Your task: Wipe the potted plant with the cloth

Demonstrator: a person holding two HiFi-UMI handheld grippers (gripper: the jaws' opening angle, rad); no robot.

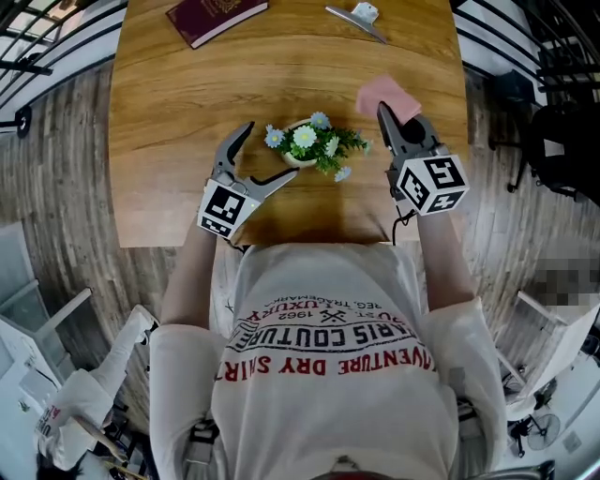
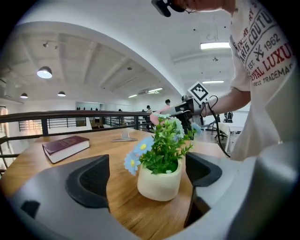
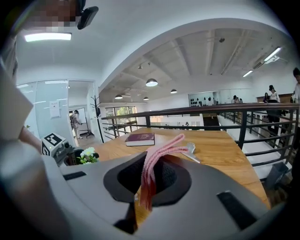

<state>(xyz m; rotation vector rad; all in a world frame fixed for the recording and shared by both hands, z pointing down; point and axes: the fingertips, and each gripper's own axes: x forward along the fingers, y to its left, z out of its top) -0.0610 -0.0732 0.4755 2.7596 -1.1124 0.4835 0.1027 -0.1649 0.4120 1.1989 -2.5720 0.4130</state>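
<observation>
A small cream pot of green leaves with blue and white flowers, the potted plant, stands near the front edge of the wooden table. My left gripper is open, its jaws on either side of the pot without touching it. My right gripper is shut on a folded pink cloth, held just right of the plant, above the table.
A dark red book lies at the table's far left. A metal clip-like object lies at the far right. A black railing runs beyond the table. A dark chair stands at the right.
</observation>
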